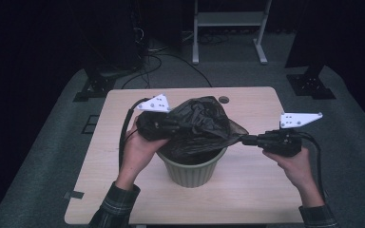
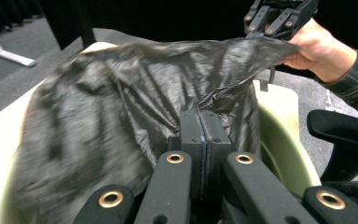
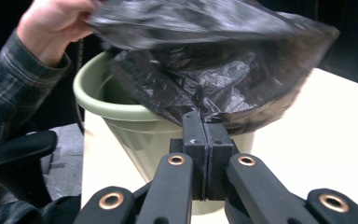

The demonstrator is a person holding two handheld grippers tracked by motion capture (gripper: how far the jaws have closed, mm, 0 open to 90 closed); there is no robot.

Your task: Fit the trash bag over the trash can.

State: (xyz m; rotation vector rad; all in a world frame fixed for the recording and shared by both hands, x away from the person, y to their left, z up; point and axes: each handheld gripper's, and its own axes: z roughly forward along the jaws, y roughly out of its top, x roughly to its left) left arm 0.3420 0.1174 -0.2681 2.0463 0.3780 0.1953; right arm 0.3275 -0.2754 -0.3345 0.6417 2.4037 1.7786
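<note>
I am holding a gripper in each hand over the near half of the table (image 1: 123,199), my plaid sleeves (image 1: 116,204) coming in from the bottom of the high view. My right gripper (image 1: 247,140) is pinching a fold of the black plastic bag (image 1: 195,128) at its right edge: in the right gripper view its jaws are pressed flat together with the film caught at their tips (image 3: 205,116). My left gripper (image 1: 164,124) is doing the same on the bag's left side; in the left gripper view the jaws are meeting with no gap and a crease of the bag is trapped between them (image 2: 204,114).

Between the two grippers the bag is being stretched out and is billowing above the green bin (image 1: 192,171), which is standing upright near the middle of the table. The bag's lower part is hanging down inside the bin's rim (image 3: 112,109), while its upper part is bulging above the opening. My left hand (image 1: 140,149) is sitting just beside the bin's left wall, and my right hand (image 1: 297,164) is well off to its right.

Farther back, a small dark round disc (image 1: 224,99) is lying on the table near its far edge. Beyond the table, cables (image 1: 152,61) are trailing across the grey floor, and a pale metal stand (image 1: 230,28) is standing at the back.
</note>
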